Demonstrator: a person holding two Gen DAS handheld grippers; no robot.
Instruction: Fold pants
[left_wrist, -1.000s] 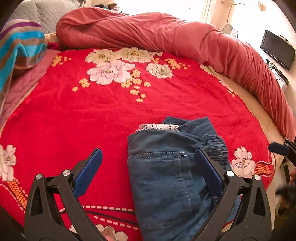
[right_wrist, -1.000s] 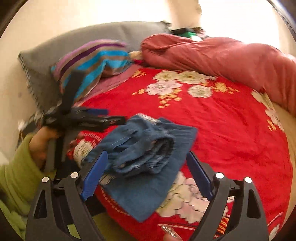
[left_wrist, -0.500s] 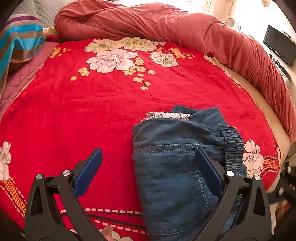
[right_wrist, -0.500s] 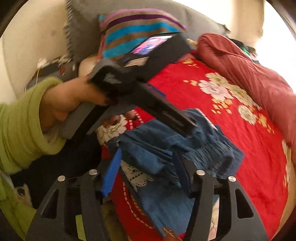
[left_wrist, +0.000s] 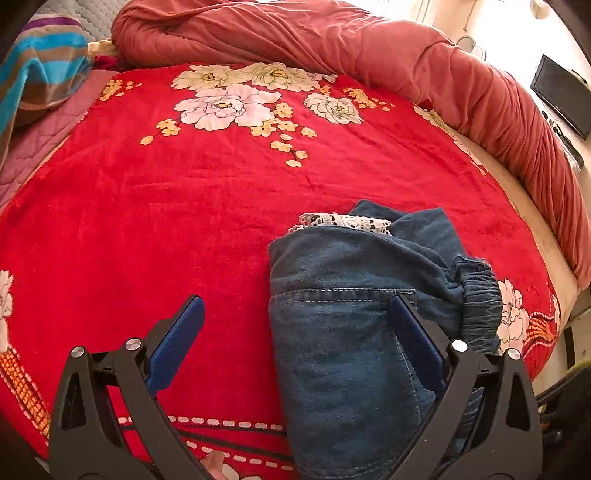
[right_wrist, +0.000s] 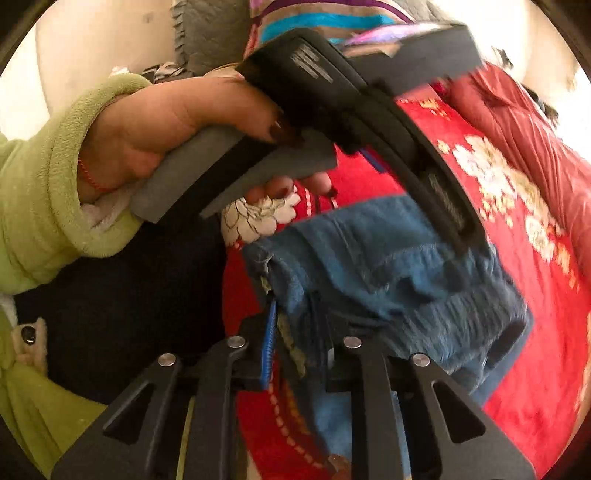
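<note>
While left gripper (left_wrist: 295, 332) gapes, right gripper (right_wrist: 299, 325) pinches pants (right_wrist: 388, 266).

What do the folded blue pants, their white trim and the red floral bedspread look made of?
Folded blue pants: washed denim, going by the contrast-stitched pocket and mottled weave. White trim: openwork lace, probably cotton. Red floral bedspread: plush fleece-like pile with a soft sheen.

The bed (left_wrist: 221, 206) is viewed from low over its near edge by the left wrist camera, faced toward the far quilt (left_wrist: 369, 48). The folded pants (right_wrist: 388, 266) are seen close up, crosswise, by the right wrist camera; pants (left_wrist: 351, 332) and bed (right_wrist: 517, 332) are shared.
</note>
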